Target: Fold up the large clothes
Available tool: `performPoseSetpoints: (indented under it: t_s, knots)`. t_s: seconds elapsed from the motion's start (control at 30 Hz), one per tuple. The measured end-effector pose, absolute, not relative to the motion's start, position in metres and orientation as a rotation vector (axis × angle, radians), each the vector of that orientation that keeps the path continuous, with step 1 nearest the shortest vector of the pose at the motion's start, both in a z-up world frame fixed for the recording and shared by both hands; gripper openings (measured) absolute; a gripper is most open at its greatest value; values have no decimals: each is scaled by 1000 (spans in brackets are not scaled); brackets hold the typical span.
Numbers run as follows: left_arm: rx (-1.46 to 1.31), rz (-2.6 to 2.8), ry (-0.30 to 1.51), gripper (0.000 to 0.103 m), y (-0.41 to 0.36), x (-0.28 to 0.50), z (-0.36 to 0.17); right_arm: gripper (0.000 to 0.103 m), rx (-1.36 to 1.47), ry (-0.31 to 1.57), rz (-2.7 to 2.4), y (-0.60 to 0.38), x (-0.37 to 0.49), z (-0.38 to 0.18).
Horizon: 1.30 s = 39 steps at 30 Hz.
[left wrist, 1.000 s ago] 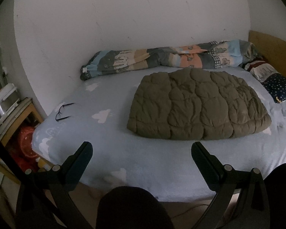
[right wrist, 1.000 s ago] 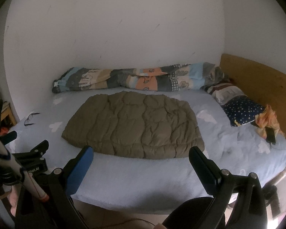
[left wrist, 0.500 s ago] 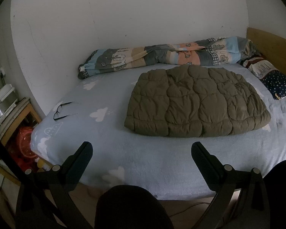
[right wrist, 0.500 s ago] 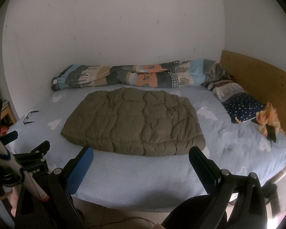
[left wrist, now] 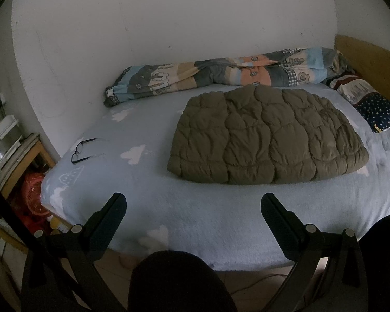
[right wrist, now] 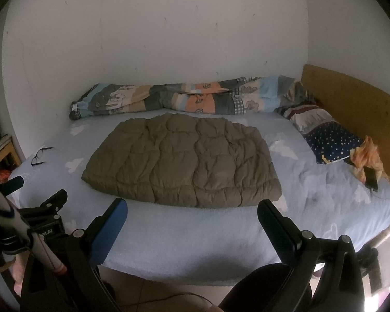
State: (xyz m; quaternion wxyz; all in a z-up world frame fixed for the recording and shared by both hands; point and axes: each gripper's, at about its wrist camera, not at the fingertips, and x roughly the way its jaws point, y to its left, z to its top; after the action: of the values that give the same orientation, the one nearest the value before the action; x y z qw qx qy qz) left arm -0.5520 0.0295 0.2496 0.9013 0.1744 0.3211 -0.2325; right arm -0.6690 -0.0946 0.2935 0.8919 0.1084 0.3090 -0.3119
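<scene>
An olive quilted padded garment (left wrist: 267, 135) lies flat in a folded rectangle on the light blue bed (left wrist: 195, 213). It also shows in the right wrist view (right wrist: 184, 161). My left gripper (left wrist: 193, 205) is open and empty, held above the bed's near edge, short of the garment. My right gripper (right wrist: 192, 209) is open and empty, just in front of the garment's near edge. The left gripper's body (right wrist: 46, 208) shows at the left of the right wrist view.
A rolled patterned duvet (left wrist: 221, 78) lies along the wall. Pillows (right wrist: 325, 135) and an orange cloth with a phone (right wrist: 369, 166) sit by the wooden headboard (right wrist: 351, 104). Glasses (left wrist: 82, 150) lie at the bed's left. A side table with clutter (left wrist: 10, 150) stands left.
Both grippers have risen slightly and tilted, so the bed and garment sit lower in view. The garment has not moved. Both stay open.
</scene>
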Motion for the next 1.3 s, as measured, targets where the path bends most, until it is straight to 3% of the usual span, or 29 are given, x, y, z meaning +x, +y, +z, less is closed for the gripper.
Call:
performPoseSetpoints:
  t_s: [1.3]
  knots:
    - [367, -493, 677, 103, 26, -554, 242, 102, 254, 677, -650, -97, -667, 278]
